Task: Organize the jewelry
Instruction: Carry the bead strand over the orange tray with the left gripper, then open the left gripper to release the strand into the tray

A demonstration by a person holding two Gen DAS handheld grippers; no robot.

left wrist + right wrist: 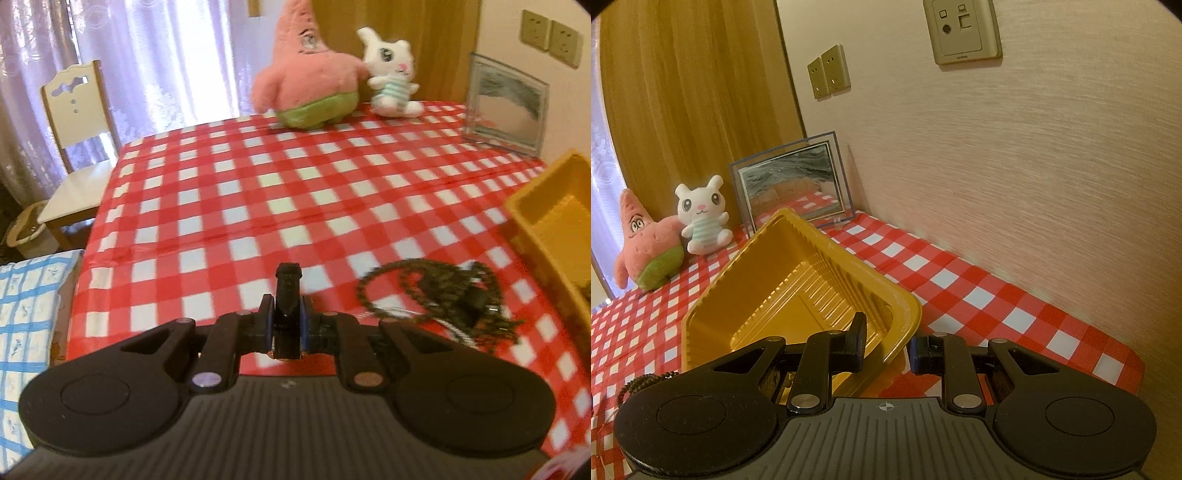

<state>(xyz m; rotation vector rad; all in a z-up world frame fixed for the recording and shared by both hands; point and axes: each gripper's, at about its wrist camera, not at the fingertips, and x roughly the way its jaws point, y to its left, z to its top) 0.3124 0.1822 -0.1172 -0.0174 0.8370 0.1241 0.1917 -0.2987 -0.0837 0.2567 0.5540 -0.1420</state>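
Observation:
My left gripper (287, 325) is shut on a small black object (289, 291) that sticks up between its pads, held above the checked tablecloth. A tangle of dark beaded necklaces (436, 295) lies on the cloth just to its right. A yellow plastic tray (554, 229) stands at the right edge, with something dark just showing inside its near end. In the right wrist view the tray (798, 280) looks empty and tilted; my right gripper (886, 350) is open, its jaws either side of the tray's near corner rim. A dark bead strand (642, 382) shows at lower left.
A pink star plush (306, 74) and a white bunny plush (391, 74) sit at the table's far edge, beside a glass picture frame (506, 107). A white chair (74, 147) stands left of the table. The wall (1034, 184) runs close along the right side.

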